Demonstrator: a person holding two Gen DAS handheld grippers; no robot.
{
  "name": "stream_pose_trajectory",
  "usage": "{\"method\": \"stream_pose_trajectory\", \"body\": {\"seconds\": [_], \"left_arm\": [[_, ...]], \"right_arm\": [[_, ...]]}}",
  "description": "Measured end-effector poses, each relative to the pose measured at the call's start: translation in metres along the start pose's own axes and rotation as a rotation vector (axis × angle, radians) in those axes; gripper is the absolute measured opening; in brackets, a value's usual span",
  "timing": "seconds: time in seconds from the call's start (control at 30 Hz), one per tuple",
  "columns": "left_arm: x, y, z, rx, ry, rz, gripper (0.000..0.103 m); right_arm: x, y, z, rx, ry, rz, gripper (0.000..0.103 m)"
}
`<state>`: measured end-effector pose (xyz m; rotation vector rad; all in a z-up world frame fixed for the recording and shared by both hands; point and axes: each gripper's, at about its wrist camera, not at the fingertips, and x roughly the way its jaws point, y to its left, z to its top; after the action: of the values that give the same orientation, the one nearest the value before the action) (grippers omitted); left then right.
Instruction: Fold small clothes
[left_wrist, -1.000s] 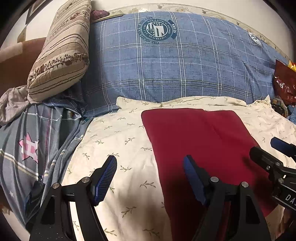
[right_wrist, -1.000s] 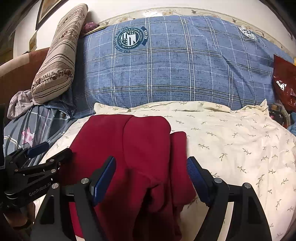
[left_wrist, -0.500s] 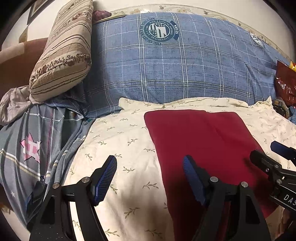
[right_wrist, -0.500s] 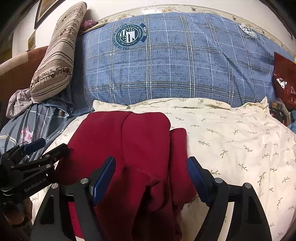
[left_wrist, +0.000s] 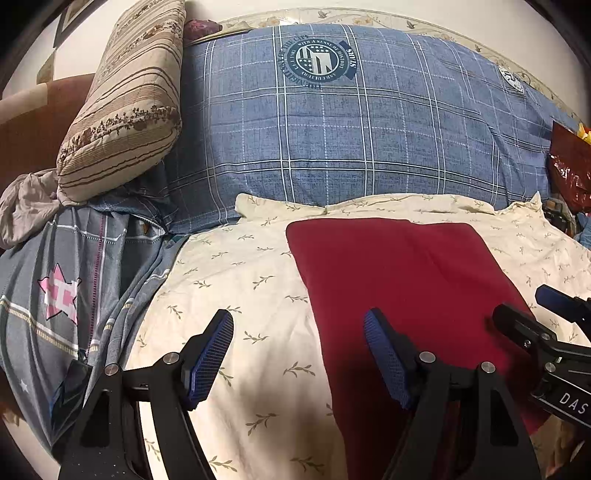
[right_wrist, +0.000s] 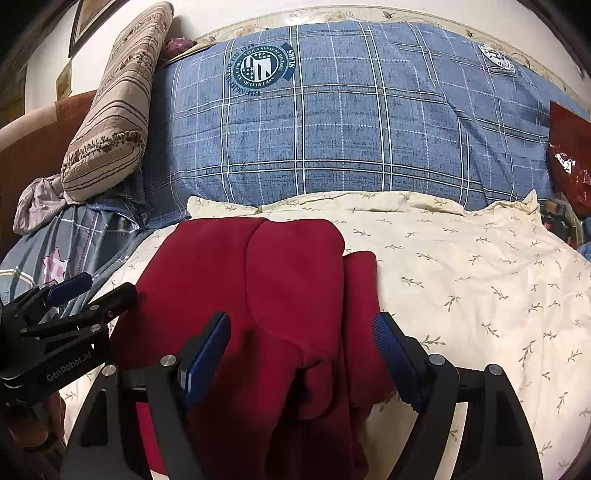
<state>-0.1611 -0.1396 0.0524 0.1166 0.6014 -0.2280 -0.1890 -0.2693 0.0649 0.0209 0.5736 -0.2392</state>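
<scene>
A dark red garment (left_wrist: 399, 280) lies flat on the cream leaf-print sheet (left_wrist: 236, 273). In the right wrist view the red garment (right_wrist: 258, 280) shows a rounded folded layer on top and a strip at its right side. My left gripper (left_wrist: 299, 354) is open and empty, straddling the garment's left edge near its front. My right gripper (right_wrist: 301, 350) is open and empty, above the garment's near right part. Each gripper shows at the edge of the other's view: the right gripper (left_wrist: 546, 314) and the left gripper (right_wrist: 88, 291).
A large blue plaid pillow (left_wrist: 332, 140) stands behind the sheet. A striped beige bolster (left_wrist: 122, 107) leans at the back left. A grey quilt with a pink star (left_wrist: 59, 291) lies at the left. A shiny red bag (left_wrist: 569, 166) sits at the far right.
Both grippers have drifted slightly backward and stayed open. The garment has not moved.
</scene>
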Motion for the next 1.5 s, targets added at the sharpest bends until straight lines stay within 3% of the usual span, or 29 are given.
{"method": "stream_pose_trajectory", "body": {"seconds": [1.5], "left_arm": [[0.0007,0.0012,0.0003,-0.011,0.007,-0.002,0.073]], "right_arm": [[0.0048,0.0060,-0.0046,-0.002,0.026,0.005,0.081]]}}
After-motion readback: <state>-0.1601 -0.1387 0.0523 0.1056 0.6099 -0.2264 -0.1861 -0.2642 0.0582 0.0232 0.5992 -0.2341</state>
